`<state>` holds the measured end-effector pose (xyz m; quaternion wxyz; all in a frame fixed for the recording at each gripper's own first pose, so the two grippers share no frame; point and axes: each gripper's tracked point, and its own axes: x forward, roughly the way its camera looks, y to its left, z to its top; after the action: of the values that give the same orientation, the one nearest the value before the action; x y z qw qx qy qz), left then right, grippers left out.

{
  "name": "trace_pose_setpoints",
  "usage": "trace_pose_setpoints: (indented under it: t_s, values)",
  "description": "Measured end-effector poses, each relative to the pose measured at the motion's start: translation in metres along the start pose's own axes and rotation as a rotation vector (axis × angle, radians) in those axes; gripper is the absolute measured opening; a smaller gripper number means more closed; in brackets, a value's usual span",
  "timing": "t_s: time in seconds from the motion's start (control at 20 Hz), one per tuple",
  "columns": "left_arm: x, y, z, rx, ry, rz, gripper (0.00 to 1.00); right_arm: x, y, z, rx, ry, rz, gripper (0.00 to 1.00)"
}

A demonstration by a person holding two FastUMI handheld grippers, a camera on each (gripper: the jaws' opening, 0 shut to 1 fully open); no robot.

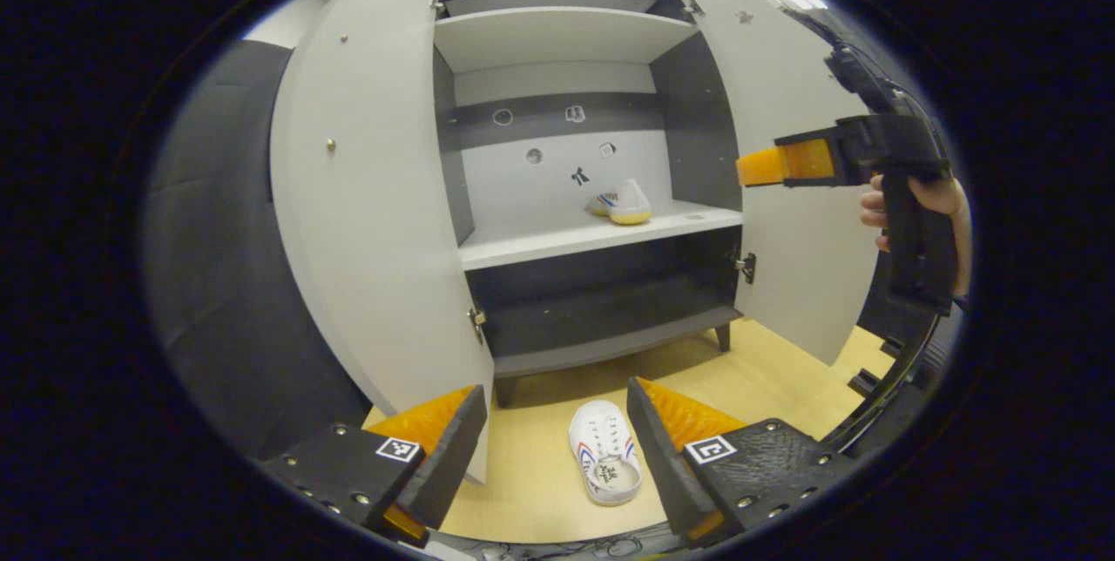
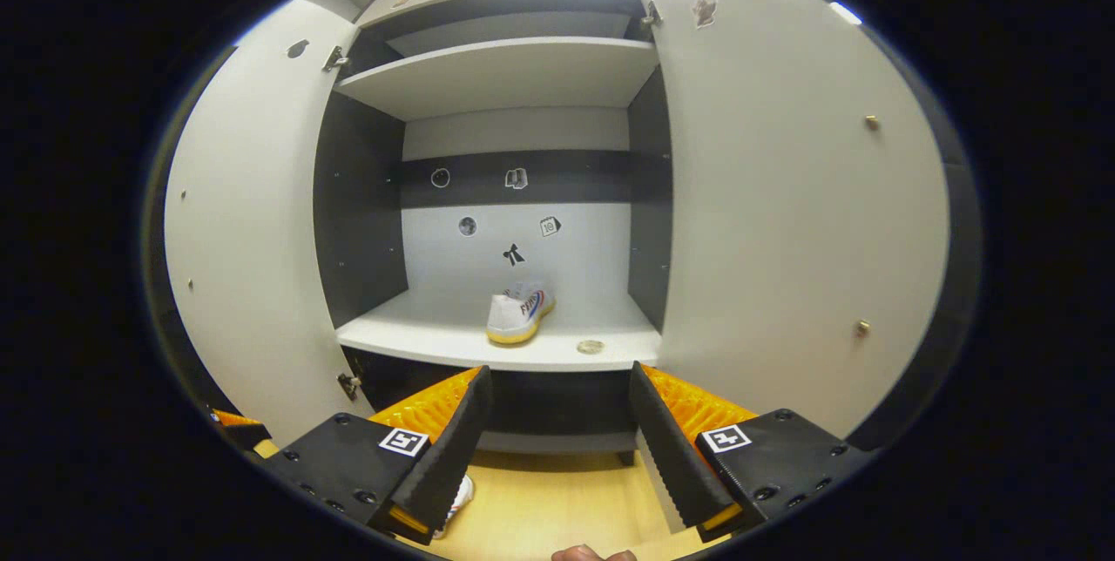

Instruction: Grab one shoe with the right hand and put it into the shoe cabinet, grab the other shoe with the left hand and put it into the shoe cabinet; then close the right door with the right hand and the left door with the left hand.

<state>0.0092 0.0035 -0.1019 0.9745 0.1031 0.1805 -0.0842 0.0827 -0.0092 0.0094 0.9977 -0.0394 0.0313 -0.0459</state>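
One shoe is already sitting on the cabinet's middle shelf, centre of the right gripper view, heel toward the camera. The second shoe is lying on the wooden floor, low in the left gripper view, directly ahead of the left gripper and between its spread, empty fingers. Its long axis is running roughly along the gripper's line of sight, toe toward the cabinet. The left gripper appears nearer this shoe. The right gripper is also standing open and empty, facing the shelf. Both doors, left and right, are hanging open, leaving the shelf front unobstructed.
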Motion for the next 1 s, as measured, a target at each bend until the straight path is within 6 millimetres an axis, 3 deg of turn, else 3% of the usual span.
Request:
trace_pose_setpoints:
  t_s: [0.3, 0.5, 0.75, 0.9, 1.0]
  values:
    - [0.039, -0.017, -0.041, 0.117, 0.049, -0.125, 0.94, -0.072, -0.039, -0.047, 0.098, 0.033, -0.127, 0.98]
    - [0.065, -0.025, -0.074, 0.138, 0.128, -0.182, 0.94, -0.112, -0.08, -0.078, 0.105, 0.099, -0.251, 0.98]
    - [0.097, -0.032, -0.119, 0.213, 0.226, -0.213, 0.94, -0.164, -0.149, -0.089, 0.109, 0.119, -0.451, 0.98]
    - [0.105, -0.035, -0.138, 0.211, 0.284, -0.224, 0.91, -0.189, -0.193, -0.082, 0.101, 0.12, -0.57, 0.98]
    - [0.11, -0.034, -0.148, 0.226, 0.317, -0.222, 0.94, -0.202, -0.22, -0.078, 0.098, 0.119, -0.645, 0.98]
